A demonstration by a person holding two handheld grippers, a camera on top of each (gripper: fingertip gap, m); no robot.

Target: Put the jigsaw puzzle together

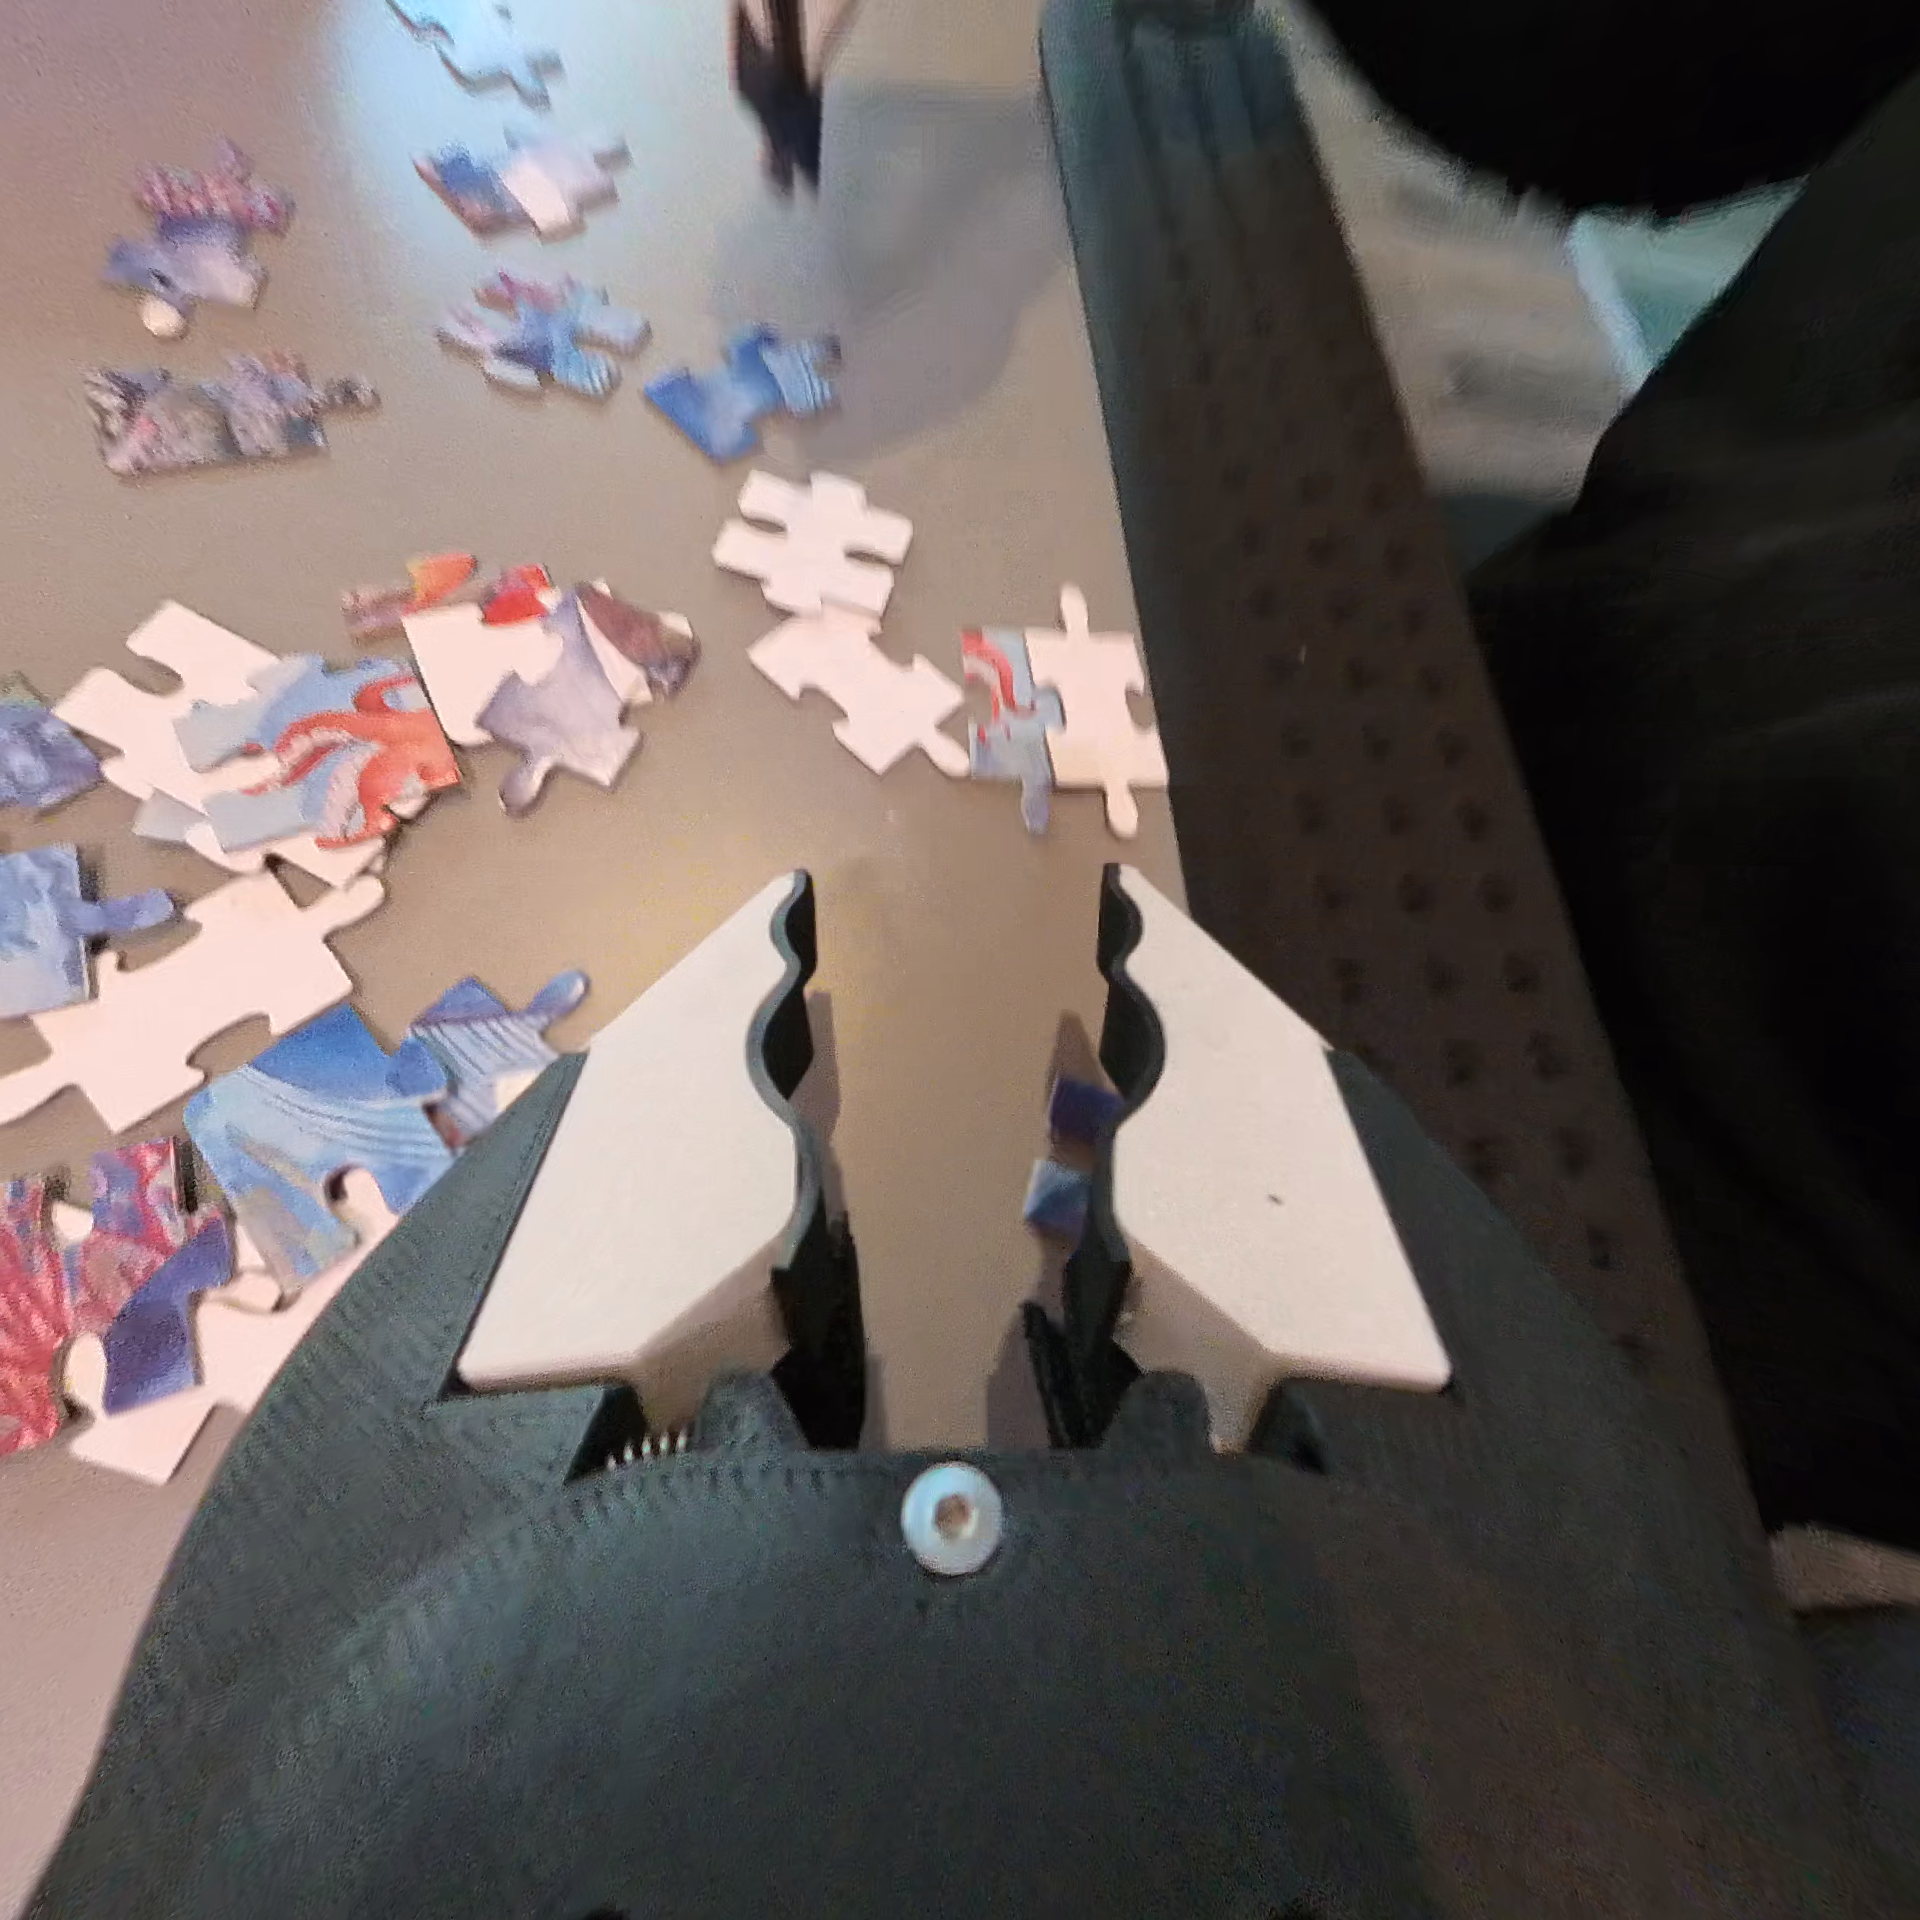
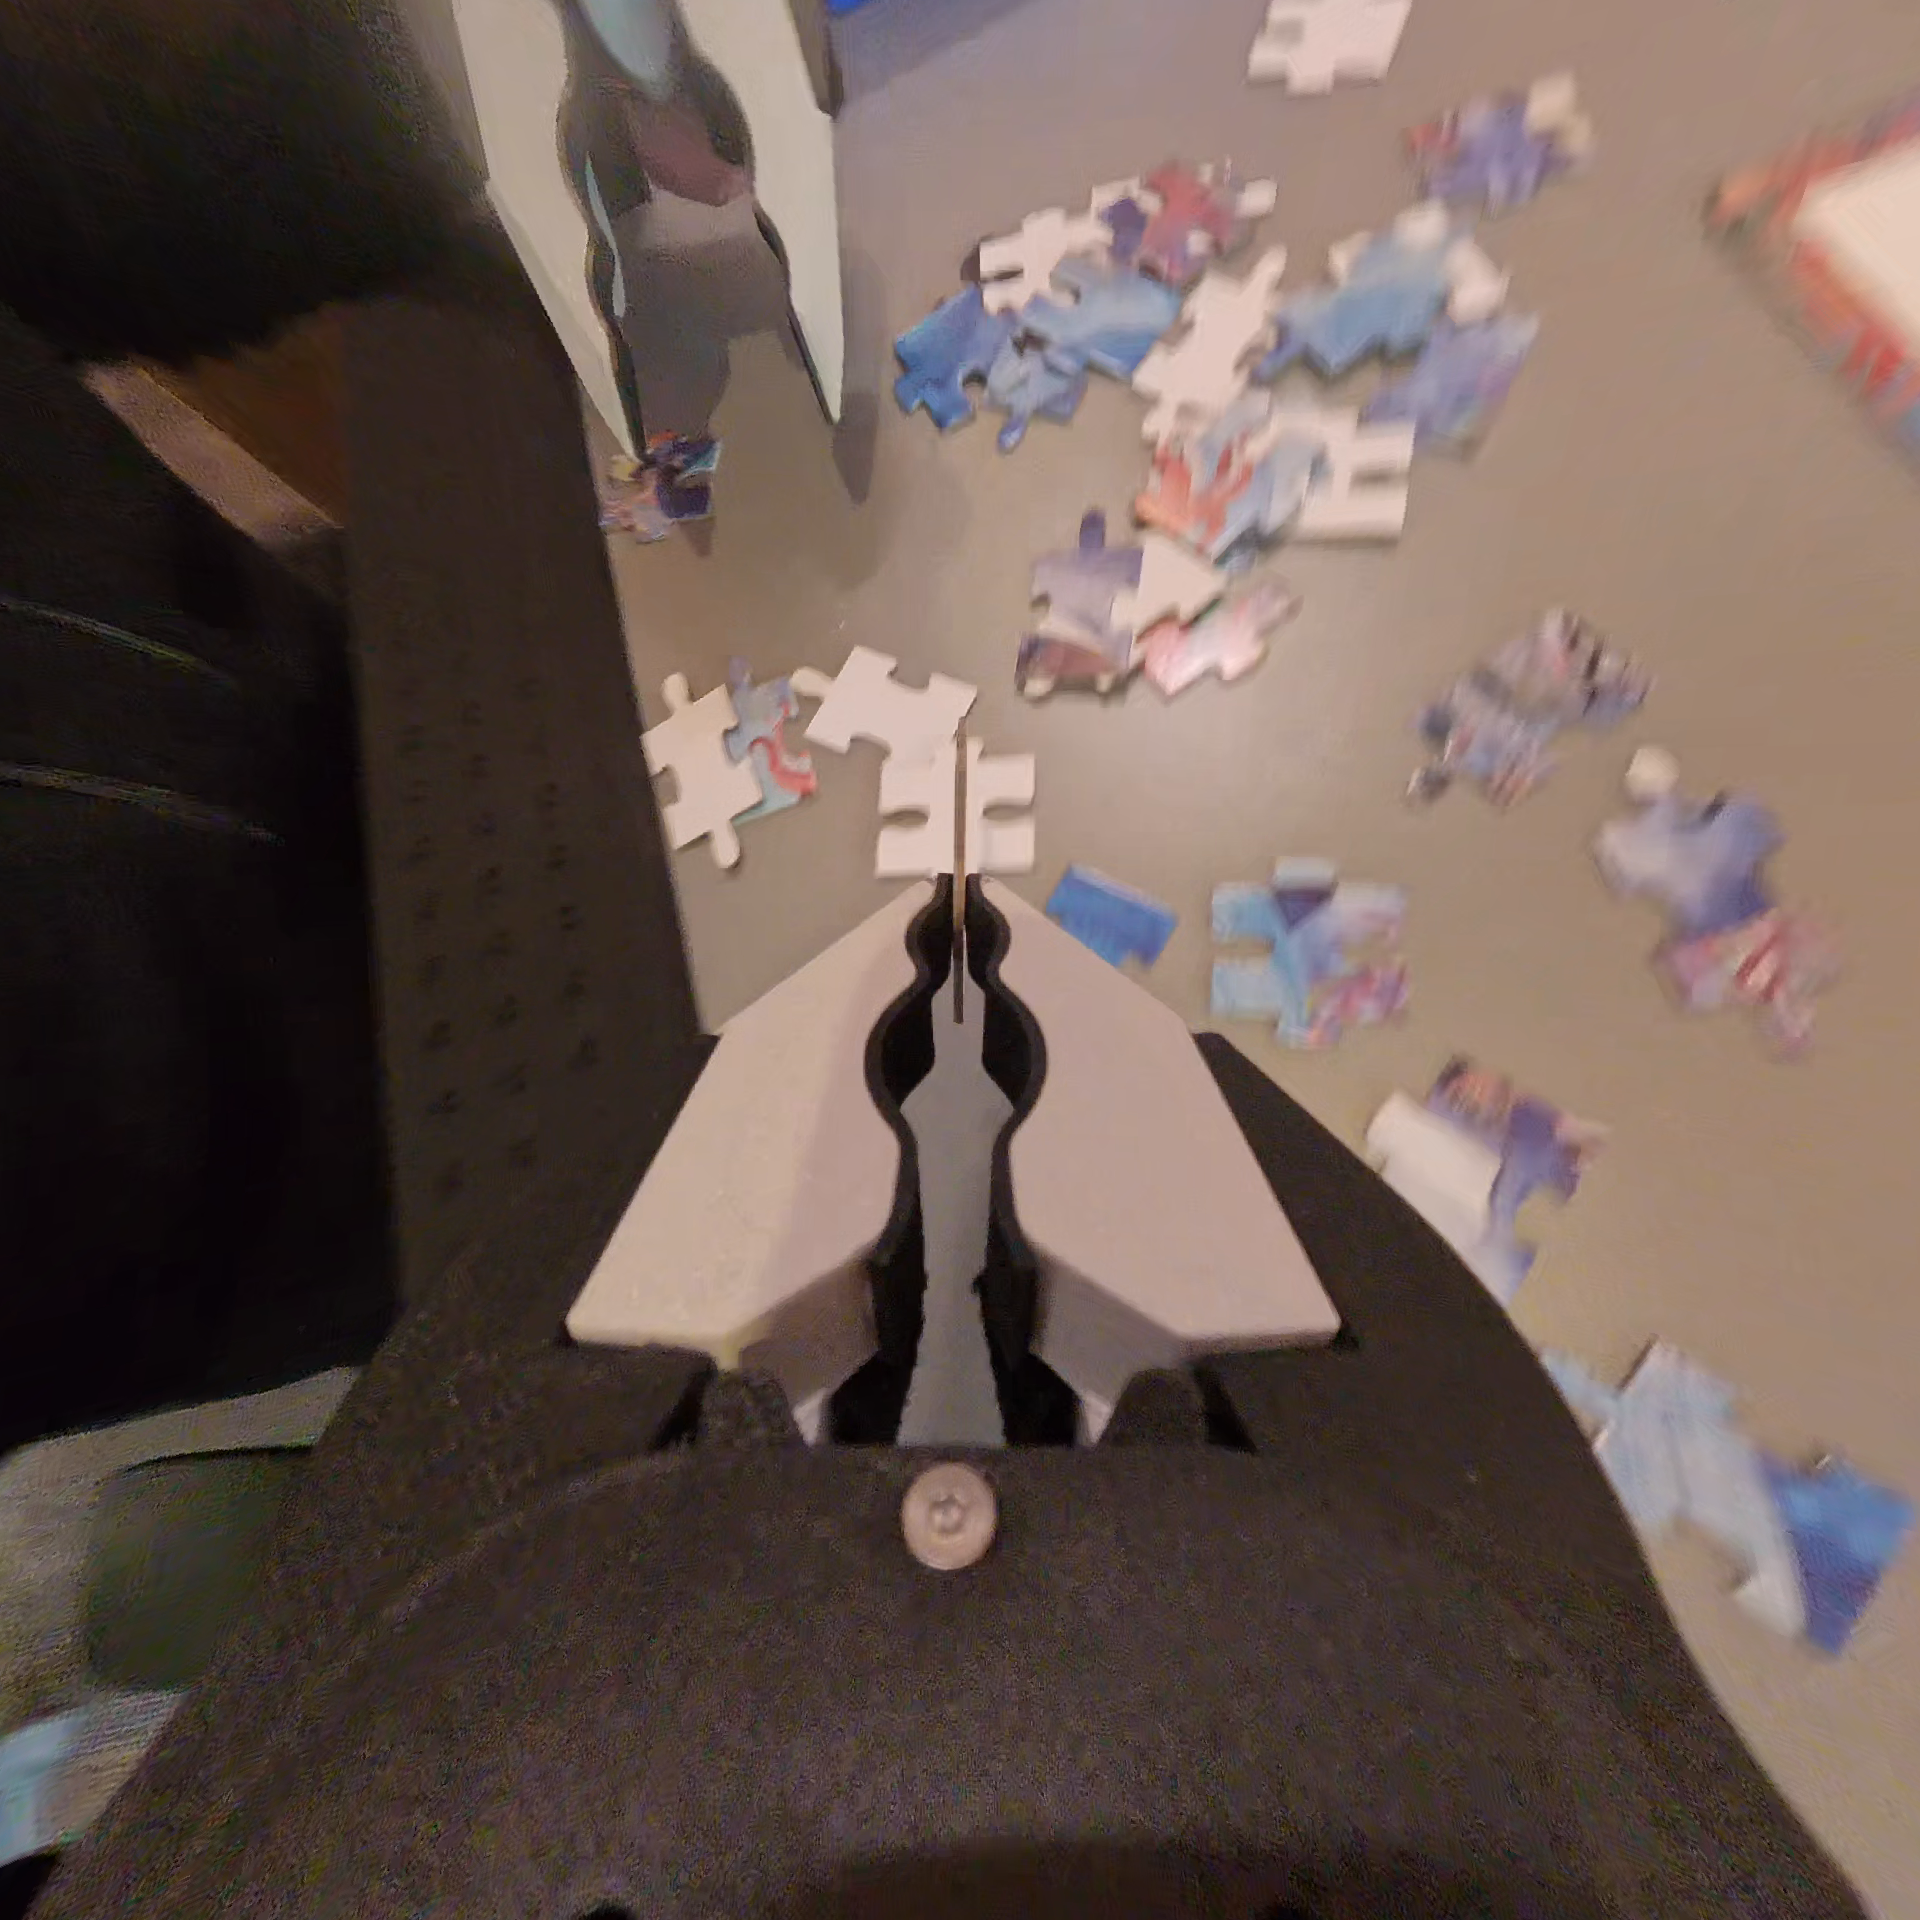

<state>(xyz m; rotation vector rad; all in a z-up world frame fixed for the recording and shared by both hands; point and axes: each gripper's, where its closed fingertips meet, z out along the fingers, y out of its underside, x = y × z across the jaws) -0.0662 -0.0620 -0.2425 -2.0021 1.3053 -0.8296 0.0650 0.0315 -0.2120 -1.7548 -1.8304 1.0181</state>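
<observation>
Many jigsaw pieces lie scattered on the grey-brown table (image 1: 644, 894), some picture side up in blue and red (image 1: 322, 748), some white side up (image 1: 821, 540). My left gripper (image 1: 958, 883) is open, low over a bare patch of table. A small blue piece (image 1: 1070, 1143) shows by its right finger's inner face, and no pad presses on it. In the right wrist view the left gripper (image 2: 732, 426) stands open with that blue piece (image 2: 665, 483) on the table at its tip. My right gripper (image 2: 958, 883) is shut on a thin puzzle piece (image 2: 958, 810), held edge-on above two white pieces (image 2: 914, 748).
A black perforated band (image 1: 1299, 623) runs along the table's edge, also seen in the right wrist view (image 2: 488, 727). A person in dark clothes sits behind it. A red and white box (image 2: 1849, 260) lies blurred at the far right. Piles of pieces (image 2: 1226, 343) fill the middle. Left tips to right tips: about 20 centimetres.
</observation>
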